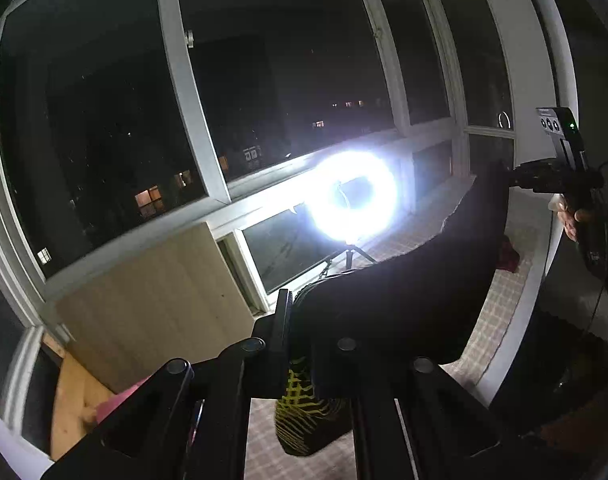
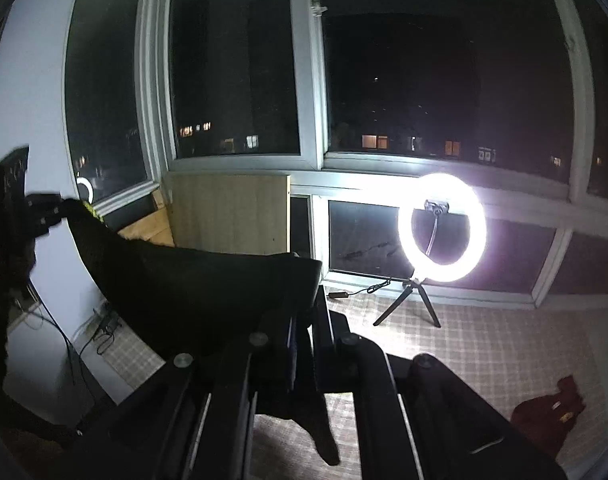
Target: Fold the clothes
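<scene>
Black garment point(image 1: 416, 292) with yellow-patterned part hangs stretched in air between both grippers, above checkered surface point(image 2: 484, 344). Left gripper point(image 1: 293, 320) jaws clamped on one edge, right gripper point(image 2: 304, 320) jaws clamped on other. Ring light point(image 2: 442, 227) on tripod glows near window; dark red cloth point(image 2: 544, 412) lies apart.

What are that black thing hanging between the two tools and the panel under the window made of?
The garment looks like soft, matte black fabric: it sags between the two clamps, with a yellow print at one end. The panel looks like pale wood or laminate, with faint vertical grain and a flat finish.
</scene>
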Available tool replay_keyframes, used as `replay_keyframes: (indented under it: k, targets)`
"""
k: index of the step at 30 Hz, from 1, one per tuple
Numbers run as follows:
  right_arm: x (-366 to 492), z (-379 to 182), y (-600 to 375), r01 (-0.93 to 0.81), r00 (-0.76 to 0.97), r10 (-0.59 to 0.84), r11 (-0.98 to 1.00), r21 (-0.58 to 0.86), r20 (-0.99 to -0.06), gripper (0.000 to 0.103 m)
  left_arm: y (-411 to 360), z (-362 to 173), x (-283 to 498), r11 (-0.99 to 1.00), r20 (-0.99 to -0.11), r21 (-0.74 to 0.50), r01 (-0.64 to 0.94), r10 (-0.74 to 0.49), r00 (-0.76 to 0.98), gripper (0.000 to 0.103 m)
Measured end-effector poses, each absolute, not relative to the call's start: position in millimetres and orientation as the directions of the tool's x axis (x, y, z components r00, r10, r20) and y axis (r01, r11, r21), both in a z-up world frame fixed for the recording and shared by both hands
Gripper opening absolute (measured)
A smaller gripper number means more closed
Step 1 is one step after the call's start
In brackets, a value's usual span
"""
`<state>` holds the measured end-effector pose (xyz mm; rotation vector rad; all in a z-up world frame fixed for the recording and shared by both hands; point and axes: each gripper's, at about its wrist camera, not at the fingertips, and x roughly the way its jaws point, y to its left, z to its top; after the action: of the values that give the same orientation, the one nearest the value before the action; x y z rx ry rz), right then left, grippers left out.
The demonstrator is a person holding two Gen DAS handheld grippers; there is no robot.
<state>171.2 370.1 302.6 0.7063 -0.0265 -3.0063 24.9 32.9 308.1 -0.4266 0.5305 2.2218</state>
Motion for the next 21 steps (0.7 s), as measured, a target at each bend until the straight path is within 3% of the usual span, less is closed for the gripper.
replay_keyframes:
  k: [4, 7, 13, 17, 19, 21]
  targets:
    - [118.3, 301.1, 372.1, 0.049, -0.866, -0.045, -0.999, 0.004, -0.498, 0.006, 40.0, 307.2, -19.3, -0.613, -0.523, 0.223, -0.758, 0.581, -0.623, 0.007]
    - [46.8, 271.8, 385.5, 0.031, -0.821, -0.011, -0.999, -0.025, -0.571, 0.006, 65.6, 266.9, -83.0, -0.623, -0.620, 0.214, -0.752, 0.508, -0.598, 0.007]
    - [-145.3, 132.8, 424.7, -0.046, -0.652, 0.087, -0.996, -0.076, -0.753, 0.006, 137.8, 118.9, -236.1, -0.642, -0.780, 0.253, -0.724, 0.306, -0.545, 0.007]
    - [-253.8, 20.3, 424.9, -0.036, -0.554, 0.203, -0.975, -0.221, -0.807, 0.007, 187.3, 1.6, -321.7, -0.655, -0.831, 0.300, -0.693, 0.178, -0.527, 0.012]
    - [-294.1, -38.0, 430.4, -0.019, -0.440, 0.169, -0.984, -0.179, -0.882, 0.010, 203.0, -54.8, -345.7, -0.657, -0.861, 0.323, -0.682, 0.094, -0.499, 0.019]
    - [-313.2, -84.6, 439.4, -0.053, -0.331, 0.122, -0.993, -0.110, -0.936, 0.012, 212.0, -99.7, -362.7, -0.660, -0.888, 0.322, -0.679, 0.038, -0.458, 0.019]
